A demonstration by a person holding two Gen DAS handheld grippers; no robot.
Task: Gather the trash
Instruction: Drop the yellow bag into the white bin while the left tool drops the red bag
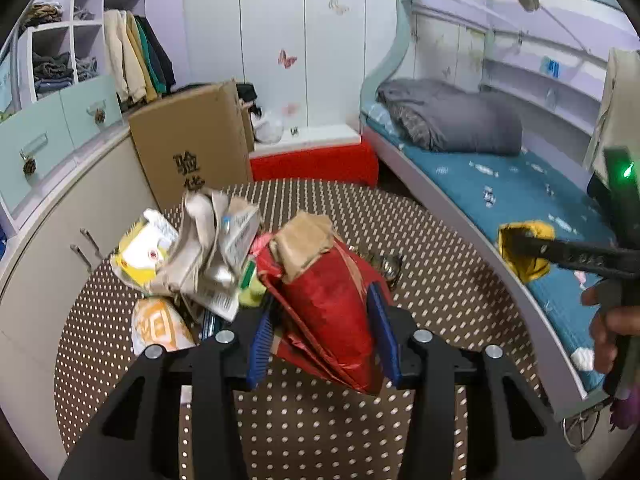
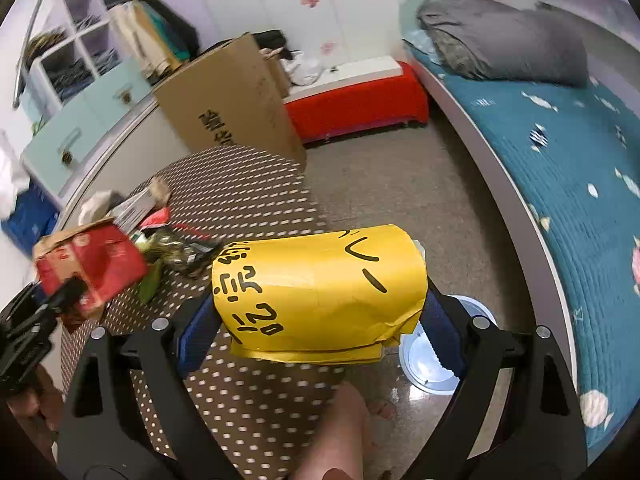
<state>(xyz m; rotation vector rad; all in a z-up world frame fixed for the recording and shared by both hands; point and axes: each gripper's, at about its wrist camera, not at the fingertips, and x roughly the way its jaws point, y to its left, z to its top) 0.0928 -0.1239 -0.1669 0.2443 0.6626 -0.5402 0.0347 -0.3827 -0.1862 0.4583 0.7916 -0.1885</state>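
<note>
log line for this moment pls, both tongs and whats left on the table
left tongs: shut on red packet | right tongs: shut on yellow paper | bin: under right tongs | table: wrapper pile left

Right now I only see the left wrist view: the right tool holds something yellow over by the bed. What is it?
Observer: A folded yellow paper sheet with black handwritten marks, clamped in the right tool.
Operator: Is a bin anywhere near it?
Observer: Yes, a round pale-blue bin stands on the floor just beyond that tool, off the dotted table.
Operator: Anything beside the bin?
Observer: A bare foot on the floor next to it.
</note>
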